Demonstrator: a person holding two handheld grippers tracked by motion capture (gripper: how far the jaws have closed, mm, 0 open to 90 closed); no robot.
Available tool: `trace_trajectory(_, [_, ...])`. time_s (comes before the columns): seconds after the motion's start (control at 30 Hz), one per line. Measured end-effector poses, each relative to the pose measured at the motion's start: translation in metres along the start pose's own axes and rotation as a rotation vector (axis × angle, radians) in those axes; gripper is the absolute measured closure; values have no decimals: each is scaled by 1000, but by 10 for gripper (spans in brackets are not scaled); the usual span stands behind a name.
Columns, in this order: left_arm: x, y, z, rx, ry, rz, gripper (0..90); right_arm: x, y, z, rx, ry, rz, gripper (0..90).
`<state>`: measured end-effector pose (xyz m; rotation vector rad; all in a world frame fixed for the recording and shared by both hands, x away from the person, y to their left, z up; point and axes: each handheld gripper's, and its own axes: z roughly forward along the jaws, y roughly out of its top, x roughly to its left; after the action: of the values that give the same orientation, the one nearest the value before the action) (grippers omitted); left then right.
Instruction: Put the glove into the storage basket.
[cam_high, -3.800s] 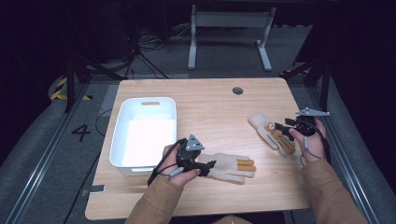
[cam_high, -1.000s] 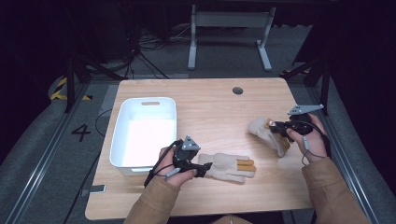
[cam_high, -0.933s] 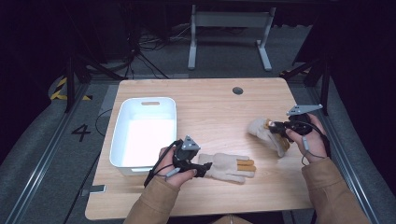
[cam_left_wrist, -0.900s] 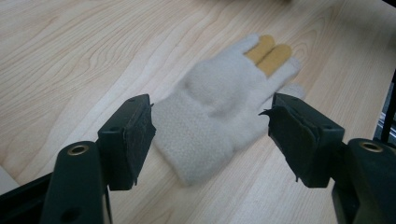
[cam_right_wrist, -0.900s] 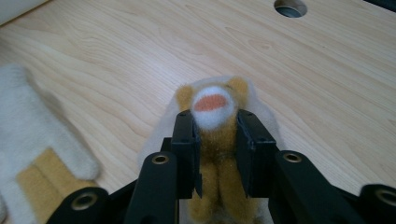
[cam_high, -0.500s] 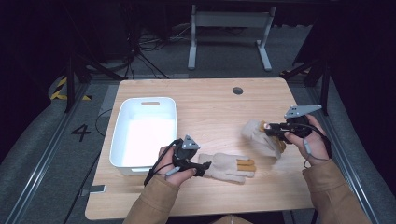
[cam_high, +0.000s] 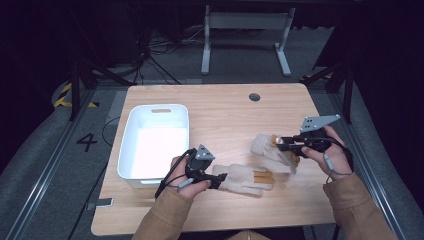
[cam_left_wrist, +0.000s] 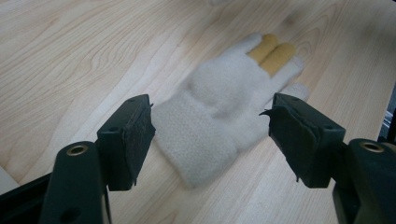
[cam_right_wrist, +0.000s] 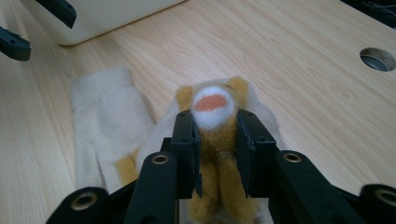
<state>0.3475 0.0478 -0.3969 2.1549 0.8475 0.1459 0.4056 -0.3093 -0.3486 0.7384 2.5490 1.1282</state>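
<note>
Your right tongs (cam_right_wrist: 215, 135) are clamping the lifted glove (cam_high: 267, 146); your left tongs (cam_left_wrist: 210, 135) are standing apart astride the flat glove (cam_left_wrist: 219, 116), open tabletop (cam_high: 220, 107) lying toward twelve o'clock.

A white plastic bin (cam_high: 155, 142) stands on the left part of the light wooden desk (cam_high: 225, 107), its long side running away from the near edge; a slot handle is cut into its far wall. Its pale corner also shows in the right gripper view (cam_right_wrist: 107, 18). A round grey cable hole (cam_high: 254, 97) sits in the desk near the far edge, right of centre. Beyond the desk a grey metal frame (cam_high: 245, 30) stands on the dark floor, with loose black cables (cam_high: 155, 55) to its left. On the floor at left are a painted number 4 (cam_high: 86, 142) and yellow-black hazard tape (cam_high: 67, 96).
</note>
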Motion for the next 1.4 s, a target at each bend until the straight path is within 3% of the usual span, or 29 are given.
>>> trace_trajectory(0.53, [1, -2, -2, 1, 2, -9, 311, 12, 8, 4, -29, 103, -31, 711])
trace_trajectory(0.7, [1, -3, -4, 14, -7, -32, 321, 15, 12, 7, -35, 128, -40, 710])
trace_trajectory(1.07, [3, -5, -6, 1, 6, -37, 313, 26, 15, 29, -52, 188, -80, 710])
trace_trajectory(1.23, [2, -5, -6, 2, 5, -33, 313, 32, 16, 34, -75, 242, -71, 710])
trace_trajectory(1.4, [2, -5, -6, 3, 5, -33, 313, 39, 17, 40, -77, 265, -83, 709])
